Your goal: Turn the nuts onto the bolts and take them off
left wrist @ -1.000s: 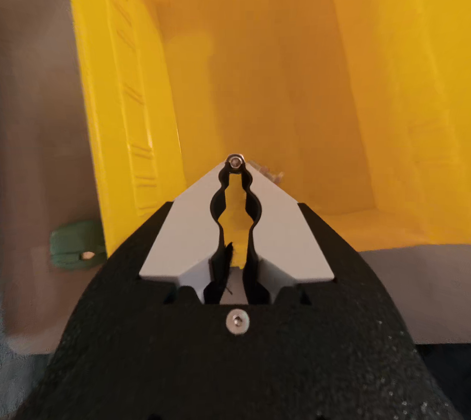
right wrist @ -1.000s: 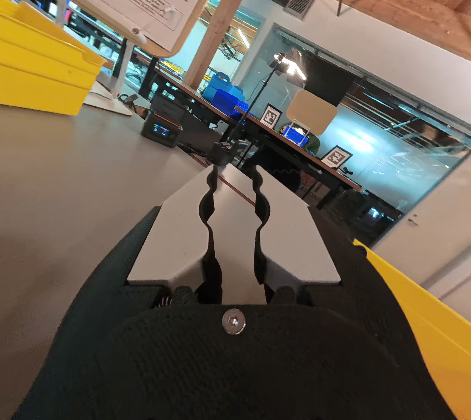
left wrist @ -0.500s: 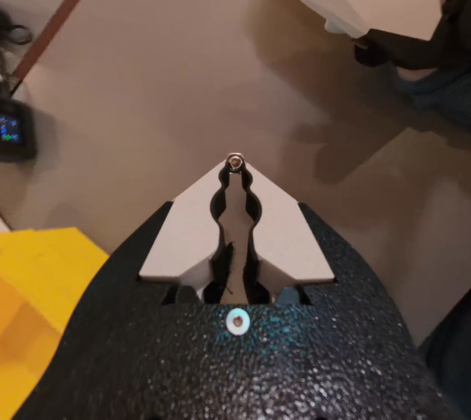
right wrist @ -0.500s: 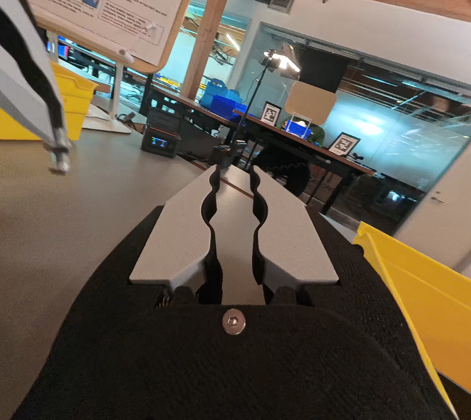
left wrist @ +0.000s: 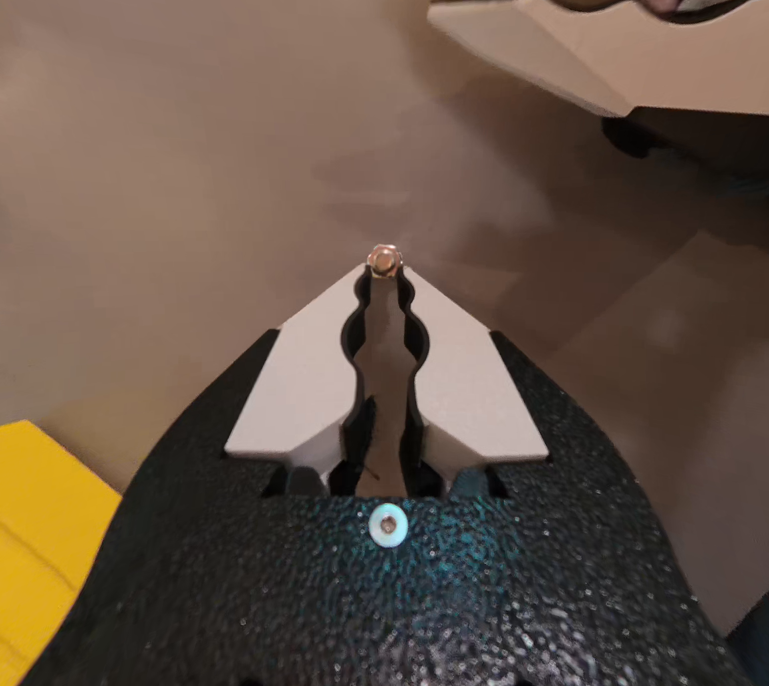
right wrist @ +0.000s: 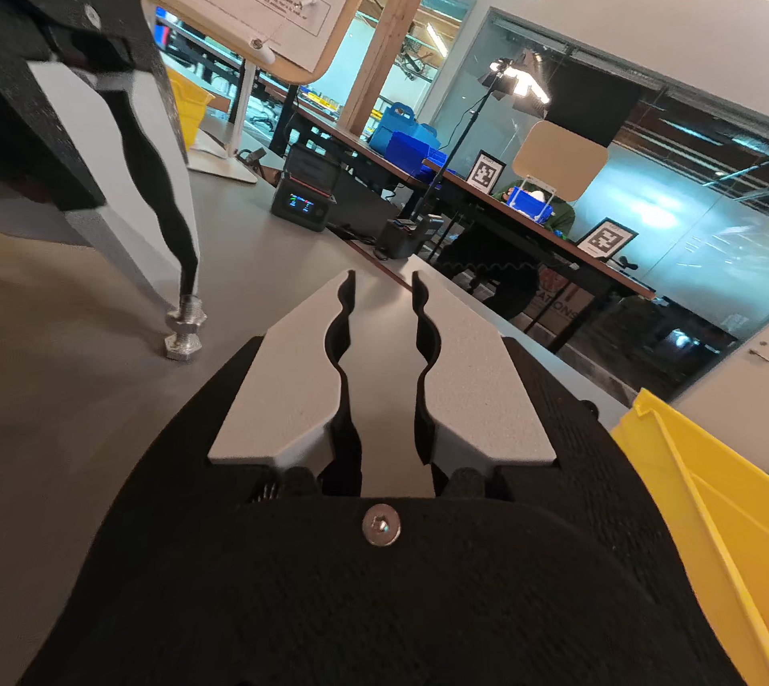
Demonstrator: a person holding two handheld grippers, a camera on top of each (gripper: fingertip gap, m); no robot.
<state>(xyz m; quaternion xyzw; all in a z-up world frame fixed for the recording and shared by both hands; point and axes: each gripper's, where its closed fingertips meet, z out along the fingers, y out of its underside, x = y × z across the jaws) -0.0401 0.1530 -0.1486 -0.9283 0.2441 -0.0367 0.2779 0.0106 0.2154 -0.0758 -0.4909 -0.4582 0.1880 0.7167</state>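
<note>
The left gripper (left wrist: pixel 385 274) is pinching a silver threaded bolt (right wrist: pixel 186 327) with 1 hex nut (right wrist: pixel 186 319) on it just above the grey table (right wrist: pixel 83 395), while the empty right gripper (right wrist: pixel 383 279) is gaping narrowly nearby.

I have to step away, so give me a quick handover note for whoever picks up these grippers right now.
Left gripper: shut on the bolt, holding it by the threaded end, head down, close over the grey table.
Right gripper: open, empty, beside the bolt.
A nut sits on the bolt, partway along the thread.
Yellow bins stand at the table edges.
Left: grip the nut with the right gripper and turn it, probably off.
</note>
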